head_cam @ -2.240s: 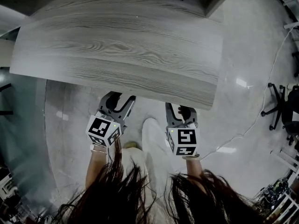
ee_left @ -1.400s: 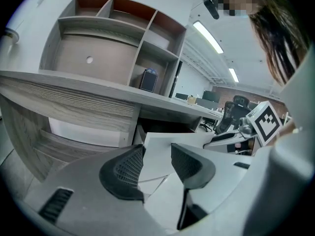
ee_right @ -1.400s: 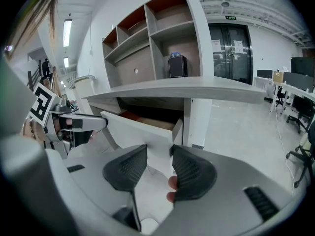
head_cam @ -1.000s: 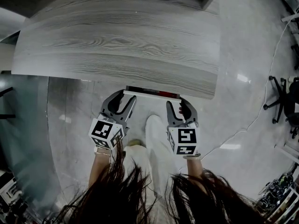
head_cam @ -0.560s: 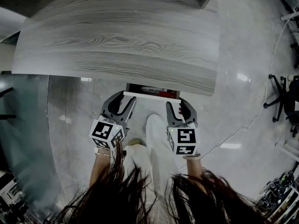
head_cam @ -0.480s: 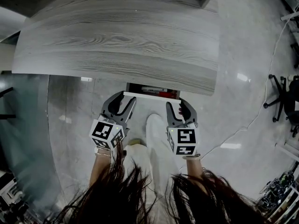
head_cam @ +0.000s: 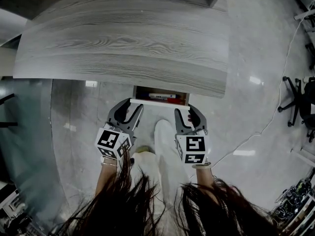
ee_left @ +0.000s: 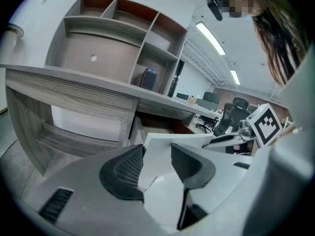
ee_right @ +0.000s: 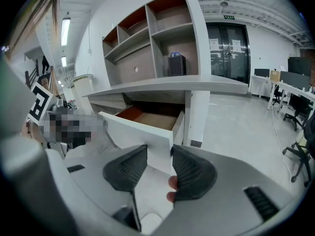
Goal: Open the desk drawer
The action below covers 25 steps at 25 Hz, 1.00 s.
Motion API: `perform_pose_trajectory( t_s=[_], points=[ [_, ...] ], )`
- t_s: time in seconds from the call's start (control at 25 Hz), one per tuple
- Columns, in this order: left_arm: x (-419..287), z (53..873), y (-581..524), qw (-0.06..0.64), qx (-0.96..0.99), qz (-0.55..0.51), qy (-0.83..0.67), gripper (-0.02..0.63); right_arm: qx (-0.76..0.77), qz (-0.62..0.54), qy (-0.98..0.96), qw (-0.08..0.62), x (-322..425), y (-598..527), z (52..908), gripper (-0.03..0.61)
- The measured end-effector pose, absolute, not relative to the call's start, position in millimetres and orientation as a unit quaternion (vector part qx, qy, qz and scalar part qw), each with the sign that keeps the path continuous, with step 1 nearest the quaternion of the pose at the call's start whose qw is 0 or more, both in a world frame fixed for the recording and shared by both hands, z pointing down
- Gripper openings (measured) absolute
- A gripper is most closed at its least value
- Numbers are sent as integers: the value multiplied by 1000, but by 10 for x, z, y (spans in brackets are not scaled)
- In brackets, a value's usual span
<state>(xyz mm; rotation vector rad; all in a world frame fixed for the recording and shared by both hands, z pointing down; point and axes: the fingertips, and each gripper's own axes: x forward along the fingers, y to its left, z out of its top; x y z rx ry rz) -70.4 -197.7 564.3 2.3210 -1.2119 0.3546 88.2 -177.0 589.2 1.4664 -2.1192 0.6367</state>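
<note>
A grey wood-grain desk (head_cam: pixel 128 48) fills the top of the head view. Under its front edge a white drawer front (head_cam: pixel 158 102) stands pulled out, and the drawer's inside (head_cam: pixel 160 95) shows some red and white items. My left gripper (head_cam: pixel 127 113) is shut on the left end of the drawer front (ee_left: pixel 165 144), with the panel between its black pads (ee_left: pixel 123 171). My right gripper (head_cam: pixel 189 116) is shut on the right end (ee_right: pixel 140 132), where the brown drawer bottom (ee_right: pixel 150 118) shows behind it.
A shelf unit rises above the desk and holds a small black box (ee_right: pixel 176 64). The person's legs and shoe (head_cam: pixel 165 141) are between the grippers. An office chair (head_cam: pixel 298 102) and a floor cable (head_cam: pixel 268 127) are to the right. A glass partition (head_cam: pixel 24 146) is on the left.
The drawer has slid out from under the desk toward the person. Both grippers, first at the desk edge, took hold of its front and drew back a little with it.
</note>
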Motion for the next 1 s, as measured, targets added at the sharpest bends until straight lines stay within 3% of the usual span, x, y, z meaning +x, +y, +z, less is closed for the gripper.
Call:
perform_pose_trajectory(
  t_s=[1.0],
  points=[
    [-719, 5701, -1824, 262, 851, 119, -438, 183, 541, 232, -767, 255, 889, -1649, 5938, 164]
  ],
)
